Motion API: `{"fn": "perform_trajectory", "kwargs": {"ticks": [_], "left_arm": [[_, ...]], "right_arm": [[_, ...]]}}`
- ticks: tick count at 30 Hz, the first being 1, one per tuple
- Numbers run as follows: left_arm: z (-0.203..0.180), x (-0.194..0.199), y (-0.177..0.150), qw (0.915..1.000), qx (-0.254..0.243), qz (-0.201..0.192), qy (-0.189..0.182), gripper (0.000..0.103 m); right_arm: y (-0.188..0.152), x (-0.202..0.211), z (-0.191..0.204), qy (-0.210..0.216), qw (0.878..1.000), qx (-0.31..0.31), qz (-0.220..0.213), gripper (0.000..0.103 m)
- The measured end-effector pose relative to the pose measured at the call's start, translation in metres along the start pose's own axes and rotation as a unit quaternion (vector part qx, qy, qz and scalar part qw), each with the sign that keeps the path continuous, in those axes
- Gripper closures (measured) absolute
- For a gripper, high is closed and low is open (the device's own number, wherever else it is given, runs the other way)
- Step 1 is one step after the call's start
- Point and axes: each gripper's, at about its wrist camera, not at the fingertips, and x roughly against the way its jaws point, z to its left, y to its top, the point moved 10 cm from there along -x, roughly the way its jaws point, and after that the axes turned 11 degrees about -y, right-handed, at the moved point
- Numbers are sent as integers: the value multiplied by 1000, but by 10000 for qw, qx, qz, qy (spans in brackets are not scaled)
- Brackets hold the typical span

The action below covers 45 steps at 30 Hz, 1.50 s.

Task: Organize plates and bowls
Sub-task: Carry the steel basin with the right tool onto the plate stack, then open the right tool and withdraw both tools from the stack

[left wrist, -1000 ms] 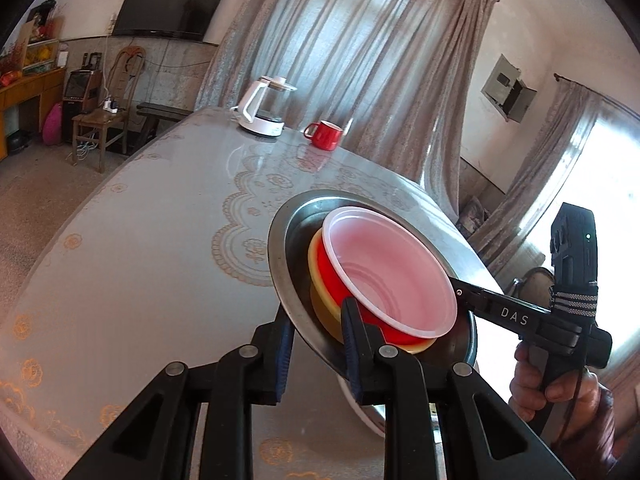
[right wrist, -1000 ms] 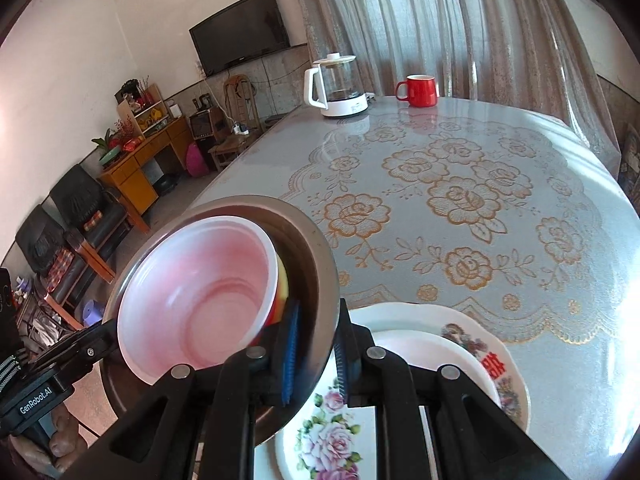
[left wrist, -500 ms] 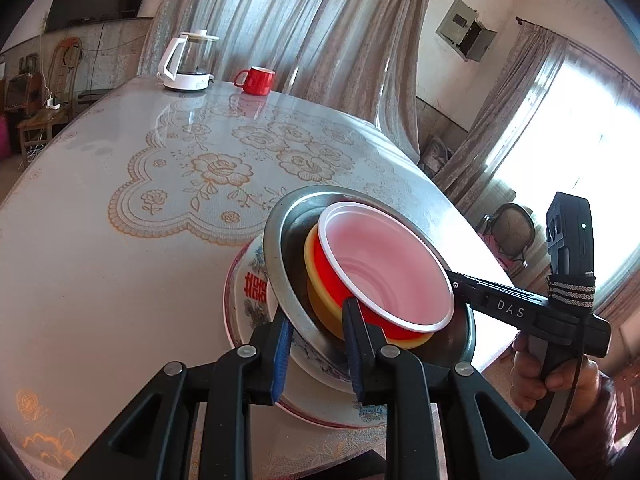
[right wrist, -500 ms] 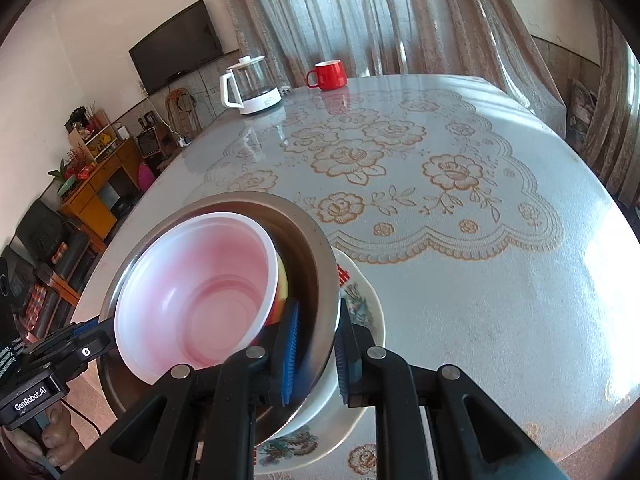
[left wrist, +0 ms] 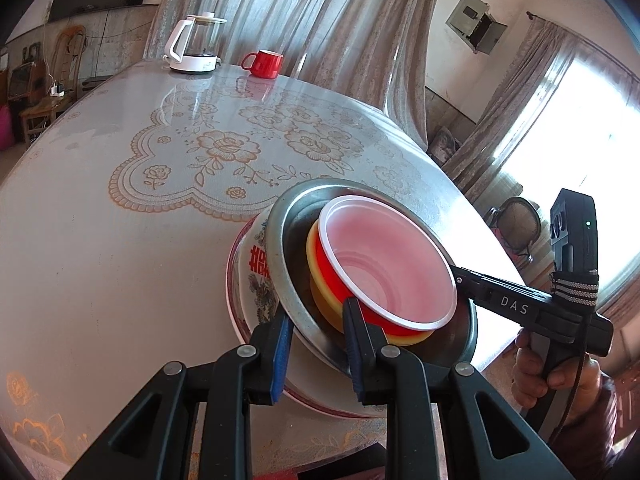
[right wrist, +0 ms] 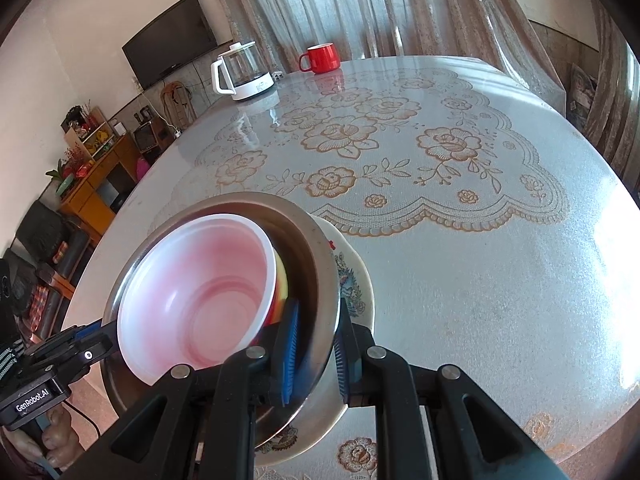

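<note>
L gripper (left wrist: 316, 340) is clamped on the near rim of the steel bowl (left wrist: 288, 264), blue pads either side of the metal wall; R gripper (right wrist: 316, 350) pinches the opposite rim of the same bowl the same way, and shows in the L view reaching in from the right w/ the person's hand (left wrist: 560, 376) on its handle. Steel bowl is tilted, sitting over the floral plate (left wrist: 248, 280) near the table's front edge; can't tell if it's touching the plate or just above. Nested inside, outer to inner: yellow bowl (left wrist: 320, 300), red bowl (left wrist: 332, 276), then a pink-white plastic bowl (left wrist: 384, 264) on top, all leaning w/ the steel one. Plate has red characters and flower print, mostly covered by the bowl. Table (right wrist: 480, 280) has a cloth w/ gold rose pattern under a glossy cover. At the far end, well apart from the stack: glass kettle (right wrist: 244, 72) w/ white handle, and a red mug (right wrist: 320, 58) beside it. Curtains behind; TV (right wrist: 168, 56) on the wall.
</note>
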Motion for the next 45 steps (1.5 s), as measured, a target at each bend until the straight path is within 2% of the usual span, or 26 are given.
{"fn": "perform_trajectory", "kwargs": {"ticks": [6,14,24,33,36,45], "left_arm": [[-1,2,-4,9999,60,13,-101,79],[-2,7,-5,9999,102,-8,-138,78],[-8,12,-10,9998,-58,-44,-179,76],[-7,19,-9,9998,-100,-163,24,75],[-8,23,-7,9997,-89,-210,34,75],[-9,33,-7,9987,-215,-370,285,75]], "right_arm": [[0,1,0,-17,10000,43,-1,88],[2,7,-4,185,9996,-236,1,80],[-4,11,-3,91,9998,-193,-32,82],[-11,12,0,4,9999,-148,-8,81],[-13,12,0,-86,9999,-141,13,76],[-17,17,-1,-233,9995,-199,-71,71]]}}
